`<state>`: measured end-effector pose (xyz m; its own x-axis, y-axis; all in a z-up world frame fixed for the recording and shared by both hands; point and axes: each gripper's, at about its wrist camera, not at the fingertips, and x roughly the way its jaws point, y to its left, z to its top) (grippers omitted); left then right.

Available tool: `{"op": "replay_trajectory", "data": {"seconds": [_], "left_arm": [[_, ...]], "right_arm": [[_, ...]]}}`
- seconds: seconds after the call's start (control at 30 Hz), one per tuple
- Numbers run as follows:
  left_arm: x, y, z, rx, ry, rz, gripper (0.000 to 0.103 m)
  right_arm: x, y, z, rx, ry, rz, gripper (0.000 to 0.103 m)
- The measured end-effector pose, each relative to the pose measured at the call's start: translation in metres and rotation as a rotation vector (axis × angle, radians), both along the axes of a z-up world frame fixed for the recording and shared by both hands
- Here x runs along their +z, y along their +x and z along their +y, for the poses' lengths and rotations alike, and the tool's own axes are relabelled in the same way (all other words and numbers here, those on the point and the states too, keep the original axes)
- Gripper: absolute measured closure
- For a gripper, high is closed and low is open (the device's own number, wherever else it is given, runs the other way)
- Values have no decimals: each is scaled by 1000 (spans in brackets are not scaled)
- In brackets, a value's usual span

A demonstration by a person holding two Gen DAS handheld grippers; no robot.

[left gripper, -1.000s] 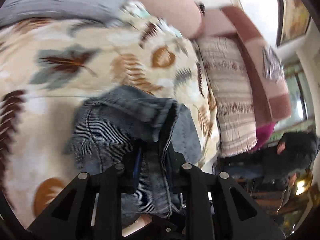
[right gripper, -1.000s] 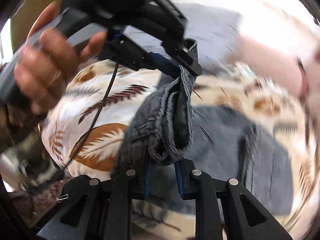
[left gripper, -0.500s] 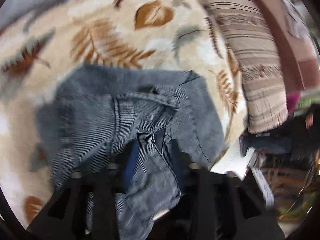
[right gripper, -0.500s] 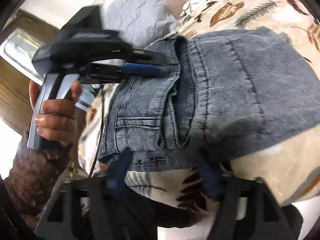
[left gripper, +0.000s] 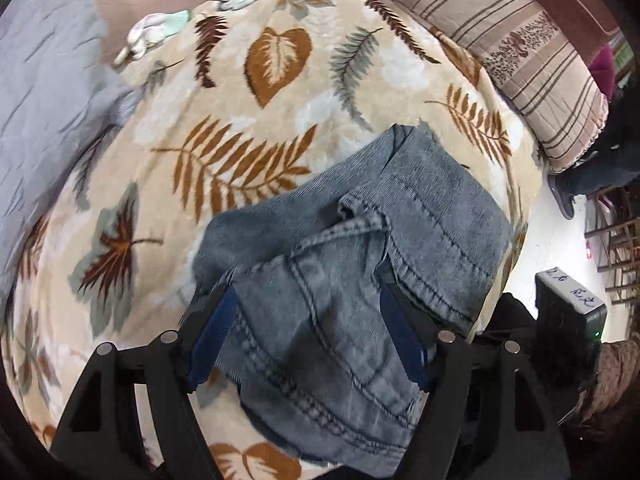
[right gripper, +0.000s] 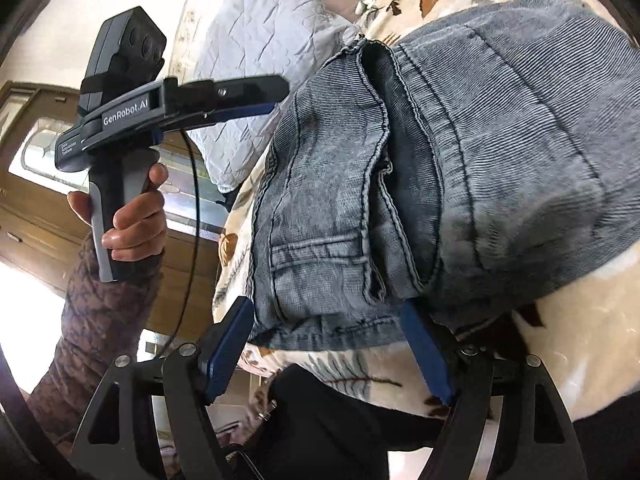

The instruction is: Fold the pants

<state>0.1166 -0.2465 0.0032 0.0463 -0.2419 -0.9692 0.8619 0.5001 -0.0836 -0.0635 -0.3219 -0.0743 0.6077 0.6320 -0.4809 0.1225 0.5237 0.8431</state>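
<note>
The left gripper (left gripper: 308, 336) is seen spread wide, its jaws just opened, with nothing pinched. The folded grey jeans (left gripper: 360, 280) lie under it on a leaf-print blanket (left gripper: 240, 120). The right gripper (right gripper: 328, 354) is spread wide too, jaws just opened, at the edge of the jeans. Farther off, a striped pillow (left gripper: 520, 52) and a grey quilted pillow (right gripper: 256, 40) are seen.

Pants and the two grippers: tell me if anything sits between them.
Nothing visible does. The folded pants lie on the leaf-print blanket, right under the open left gripper, whose jaws have just been opening, and before the open right gripper.
</note>
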Motion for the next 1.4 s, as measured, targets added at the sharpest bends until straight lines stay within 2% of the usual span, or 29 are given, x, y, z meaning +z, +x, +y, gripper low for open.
{"op": "replay_trajectory", "data": {"seconds": [0.17, 0.43, 0.53, 0.7, 0.8, 0.87, 0.9, 0.97, 1.03, 1.07, 1.1, 1.17, 1.23, 1.27, 1.4], "left_arm": [[-24, 5, -8, -33, 55, 8, 29], [-26, 11, -8, -49, 22, 6, 29], [-26, 13, -8, -51, 25, 2, 29], [-26, 16, -8, -47, 29, 0, 29], [-30, 17, -8, -47, 32, 7, 28], [-42, 17, -7, -41, 47, 24, 26], [-50, 15, -5, -38, 55, 26, 26], [-59, 8, 3, -27, 27, 5, 26], [-55, 3, 14, 1, -46, -5, 32], [-50, 2, 21, 29, -82, 2, 43], [-47, 3, 27, 52, -103, 14, 51], [-37, 3, 40, 96, -149, 31, 57], [-23, 1, 49, 116, -195, 63, 88], [-16, 1, 50, 132, -209, 80, 87], [6, -9, 37, 162, -234, 44, 86]], "right_arm": [[-9, 4, 1, -17, 40, 31, 23], [-10, 9, -6, -21, 70, 27, 22], [-8, 20, -8, -17, 85, 15, 22], [-1, 15, -6, -7, 94, 6, 22], [-7, 16, -7, -20, 122, 14, 22], [-17, 16, -11, -48, 170, 30, 22], [-22, 16, -13, -59, 186, 36, 24], [-30, 15, -16, -84, 225, 49, 34], [-28, 17, -17, -76, 187, 60, 76], [-26, 18, -17, -69, 180, 50, 80], [-23, 17, -17, -67, 182, 38, 83], [-6, 16, -16, -47, 187, -27, 85], [11, 14, -16, -31, 180, -90, 87], [21, 13, -16, -25, 175, -121, 87], [41, 7, -29, -42, 159, -184, 87]]}}
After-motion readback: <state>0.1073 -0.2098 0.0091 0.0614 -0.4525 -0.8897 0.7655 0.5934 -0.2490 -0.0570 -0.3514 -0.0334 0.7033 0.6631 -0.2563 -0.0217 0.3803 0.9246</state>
